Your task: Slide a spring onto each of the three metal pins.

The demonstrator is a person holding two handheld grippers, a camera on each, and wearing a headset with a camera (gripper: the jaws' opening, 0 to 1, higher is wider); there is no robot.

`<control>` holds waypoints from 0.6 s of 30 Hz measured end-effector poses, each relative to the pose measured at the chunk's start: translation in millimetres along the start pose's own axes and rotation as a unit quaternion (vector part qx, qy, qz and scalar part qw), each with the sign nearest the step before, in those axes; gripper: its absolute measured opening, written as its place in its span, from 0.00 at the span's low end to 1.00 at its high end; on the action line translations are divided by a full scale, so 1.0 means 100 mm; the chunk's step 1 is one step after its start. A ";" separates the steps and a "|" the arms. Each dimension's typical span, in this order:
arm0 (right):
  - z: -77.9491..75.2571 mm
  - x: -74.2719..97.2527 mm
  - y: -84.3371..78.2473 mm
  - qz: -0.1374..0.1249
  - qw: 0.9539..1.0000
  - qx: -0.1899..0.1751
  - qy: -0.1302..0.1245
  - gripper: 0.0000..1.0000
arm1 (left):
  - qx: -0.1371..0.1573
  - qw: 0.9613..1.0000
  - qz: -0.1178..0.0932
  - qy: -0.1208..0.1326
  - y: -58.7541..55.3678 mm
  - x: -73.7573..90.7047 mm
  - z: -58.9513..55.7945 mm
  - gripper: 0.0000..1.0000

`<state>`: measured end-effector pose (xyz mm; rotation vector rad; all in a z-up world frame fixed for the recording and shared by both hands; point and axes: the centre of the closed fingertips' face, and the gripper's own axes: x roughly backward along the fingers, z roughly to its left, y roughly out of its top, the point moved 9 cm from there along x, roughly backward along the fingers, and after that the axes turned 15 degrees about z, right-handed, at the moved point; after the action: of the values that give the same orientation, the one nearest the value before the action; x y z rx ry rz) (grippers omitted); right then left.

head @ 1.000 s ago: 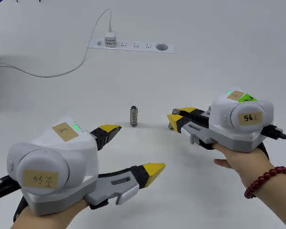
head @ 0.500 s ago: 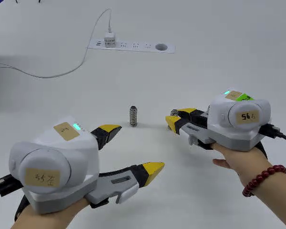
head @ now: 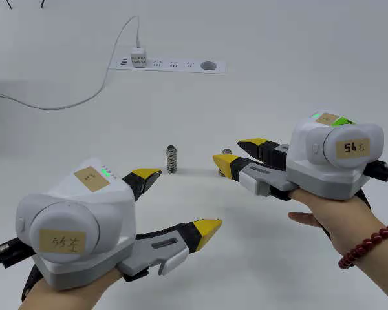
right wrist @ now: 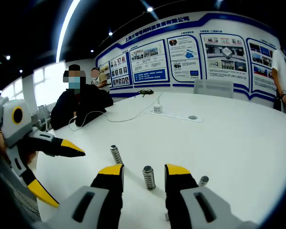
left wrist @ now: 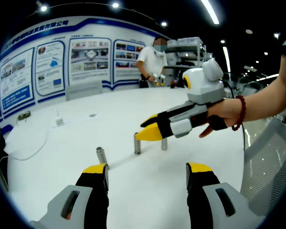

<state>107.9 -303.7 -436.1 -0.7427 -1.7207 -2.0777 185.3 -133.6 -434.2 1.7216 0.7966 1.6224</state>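
Right tongs (right wrist: 144, 168): partly open, holding nothing | middle spring (right wrist: 148, 177) stood upright between the tips | third pin (right wrist: 203, 180) just beside them on the right, looked bare | left tongs (head: 186, 199): wide, empty, farther off.

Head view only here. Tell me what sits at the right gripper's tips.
Observer: Right gripper view: a spring stands ungripped in the gap of the open right gripper.
Operator: Count the pins.
Observer: Three in a row: a far spring, this one, then a pin beside the jaw.
Operator: Describe that pin.
Observer: It looks bare, no coils that I can make out.
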 end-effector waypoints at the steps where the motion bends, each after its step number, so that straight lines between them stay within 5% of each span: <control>1: 0.00 0.02 0.01 -0.001 1.000 -0.002 0.000 0.39 | 0.000 1.000 0.000 -0.001 0.01 -0.01 0.00 0.67; 18: -0.18 0.49 0.02 -0.019 0.999 -0.026 -0.018 0.47 | -0.034 0.999 0.001 -0.037 0.21 -0.47 -0.24 0.57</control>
<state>67.1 -318.1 -407.7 -0.7733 -1.7188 -2.1535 158.9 -182.6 -445.4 1.7238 0.6964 1.5592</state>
